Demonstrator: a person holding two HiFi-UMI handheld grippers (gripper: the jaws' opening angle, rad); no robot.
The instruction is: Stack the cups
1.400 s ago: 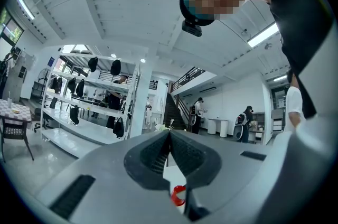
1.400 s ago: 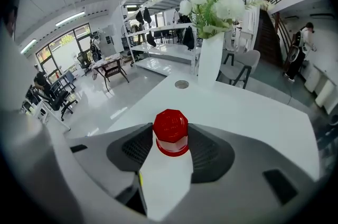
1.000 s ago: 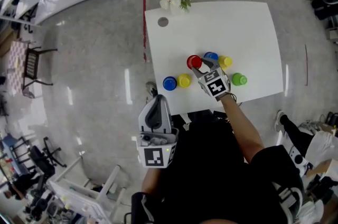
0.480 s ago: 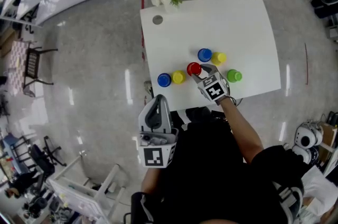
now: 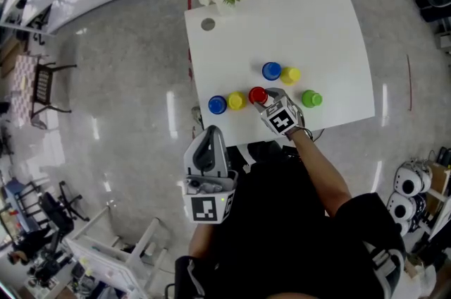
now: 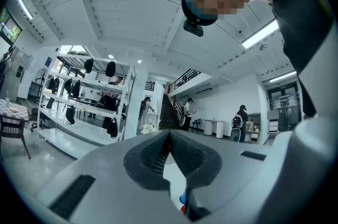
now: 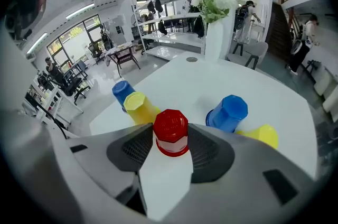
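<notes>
**Six upturned cups, one caught in the right jaws**

Six cups stood mouth-down on the white table (image 5: 317, 22), none yet stacked. The right gripper (image 7: 170, 146) had its jaws spread wide and pressed on the sides of the red cup (image 7: 170, 130). Both ribbed pads met the cup's wall just under its closed base. That high grip probably left the open mouth free to drop over another cup. Whether the red cup rested on the table or hung just above it could not be told.

Just beside it on the left sat the near yellow cup (image 5: 237, 101), with the near blue cup (image 5: 217, 104) beyond. Either seemed a likely target. The far blue cup (image 5: 271, 70) and far yellow cup (image 5: 289, 75) stood together behind. The green cup (image 5: 311, 99) sat apart at the right.

The left gripper (image 6: 170, 136) was closed on nothing and pointed level off the table's near edge, apparently parked clear of the work.
</notes>
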